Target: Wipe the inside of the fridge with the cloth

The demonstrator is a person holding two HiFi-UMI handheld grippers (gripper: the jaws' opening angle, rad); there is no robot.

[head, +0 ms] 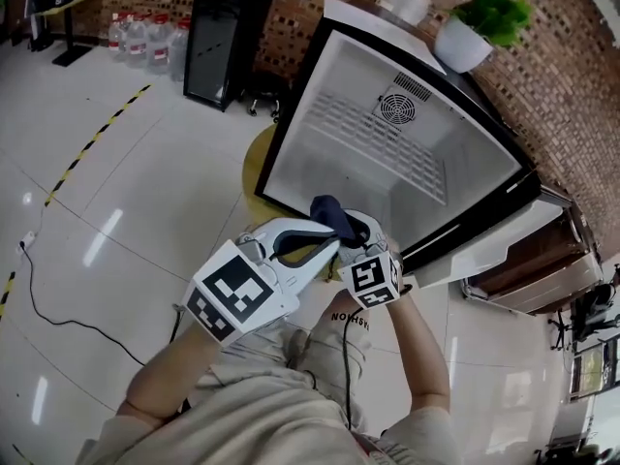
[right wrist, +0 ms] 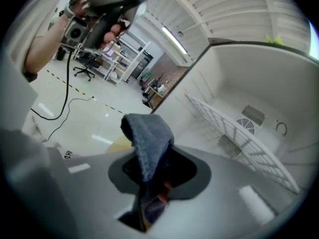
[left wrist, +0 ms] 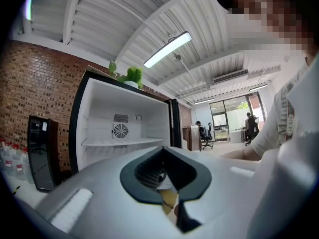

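Observation:
The fridge stands open, its white inside bare but for a wire shelf and a round fan grille on the back wall. Just before its lower front edge my right gripper is shut on a dark blue cloth, which sticks out past the jaws. In the right gripper view the cloth folds over the right gripper towards the wire shelf. Close on its left, my left gripper is shut and holds nothing. In the left gripper view the left gripper faces the fridge.
A potted plant stands on top of the fridge. The fridge door hangs open at the right. A black cabinet and several water bottles stand at the brick wall. A black cable runs over the floor at the left.

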